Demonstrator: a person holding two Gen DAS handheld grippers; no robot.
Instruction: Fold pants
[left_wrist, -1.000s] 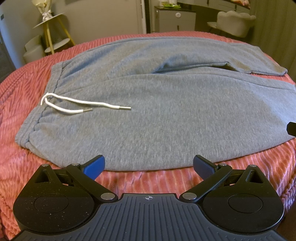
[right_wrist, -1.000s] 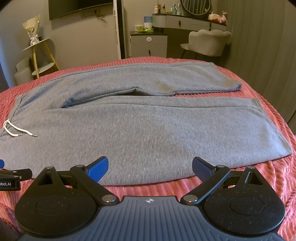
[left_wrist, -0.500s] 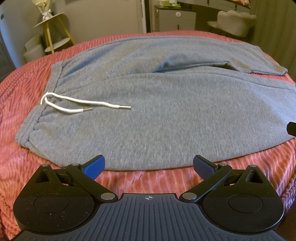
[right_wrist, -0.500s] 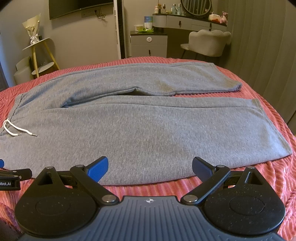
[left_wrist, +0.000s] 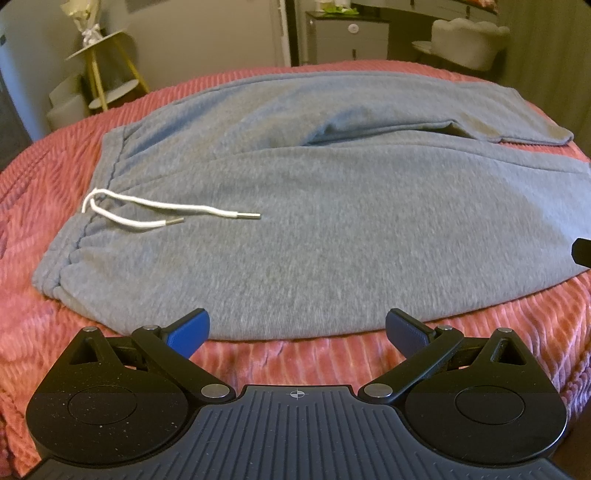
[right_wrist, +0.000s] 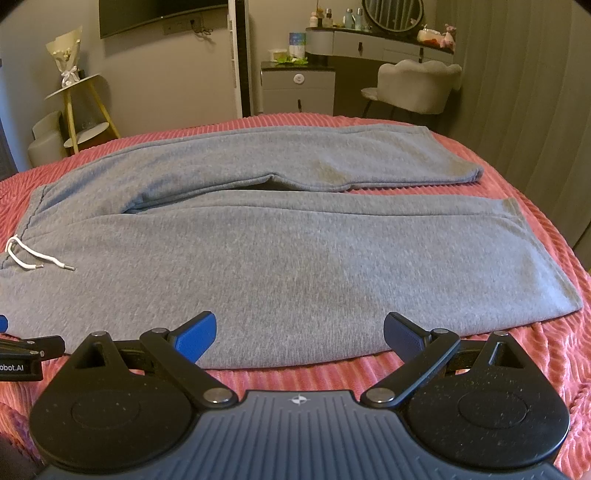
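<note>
grey pants (right_wrist: 295, 258) are spread flat across a ribbed pink bedspread (right_wrist: 535, 192), waistband to the left; bare bedspread is left along the near edge. left gripper (left_wrist: 297, 332) and right gripper (right_wrist: 300, 334) are held wide open, empty, at the near hem.

Pants (left_wrist: 332, 229): grey fleece-type knit cloth, matt, soft fuzzy nap. Drawstring (left_wrist: 155, 210): white woven cord w/ shiny metal tips. Bedspread (left_wrist: 44, 184): pink ribbed plush, slight sheen. Left tool (left_wrist: 297, 332): matt black plastic, speckled; blue textured pad.
</note>
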